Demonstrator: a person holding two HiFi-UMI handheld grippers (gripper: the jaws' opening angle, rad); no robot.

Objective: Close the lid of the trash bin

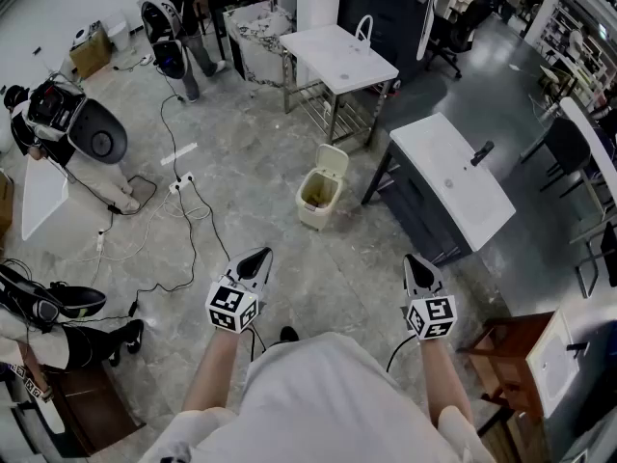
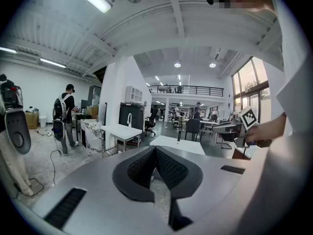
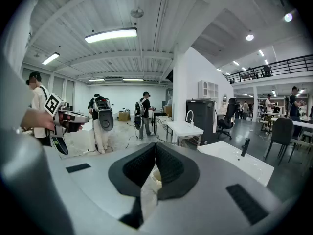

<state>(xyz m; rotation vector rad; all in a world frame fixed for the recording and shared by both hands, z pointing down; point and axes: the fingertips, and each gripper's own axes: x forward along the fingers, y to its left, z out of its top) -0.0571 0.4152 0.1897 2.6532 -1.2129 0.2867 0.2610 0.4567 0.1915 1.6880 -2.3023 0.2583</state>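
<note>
The cream trash bin (image 1: 318, 192) stands on the grey floor ahead of me, its lid (image 1: 333, 161) tipped up and open at the back. My left gripper (image 1: 258, 256) is held low at the left, well short of the bin, its jaws shut with nothing between them (image 2: 155, 151). At the right my right gripper (image 1: 415, 261) is about level with it, also shut and empty (image 3: 156, 148). A pale piece of the bin (image 3: 155, 175) shows below the right jaws' tips. Neither gripper touches the bin.
A white table (image 1: 340, 54) on a metal frame stands behind the bin. A dark cabinet with a white sink top (image 1: 455, 183) is at its right. Cables (image 1: 185, 222) trail over the floor at the left, near equipment (image 1: 92, 133). A wooden stool (image 1: 505, 347) is near right.
</note>
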